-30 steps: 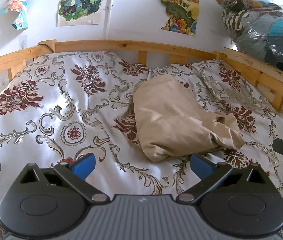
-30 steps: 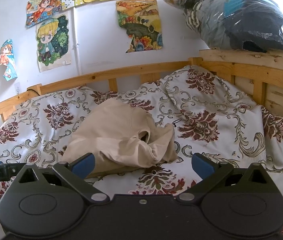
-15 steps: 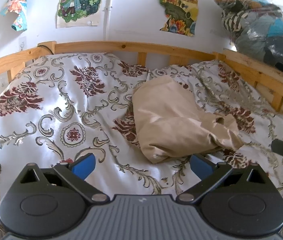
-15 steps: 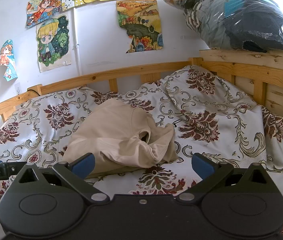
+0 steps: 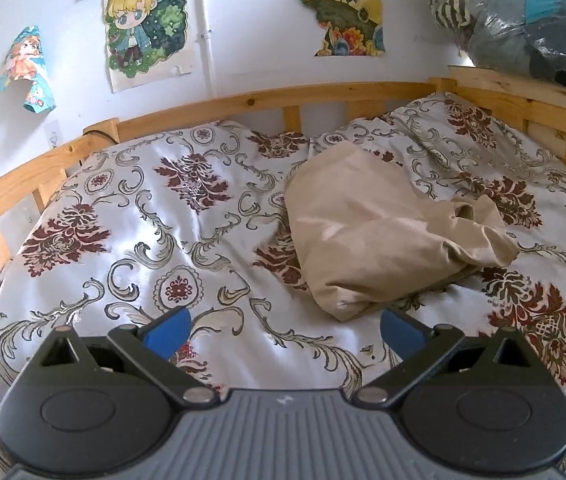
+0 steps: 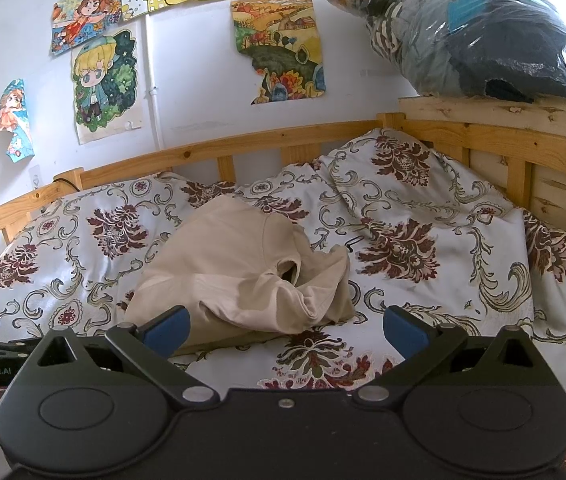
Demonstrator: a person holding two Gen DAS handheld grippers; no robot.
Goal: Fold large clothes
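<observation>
On floral bedspread, crumpled beige garment

Left gripper & right gripper: jaws wide apart, nothing held; both seemingly level, side by side.
</observation>
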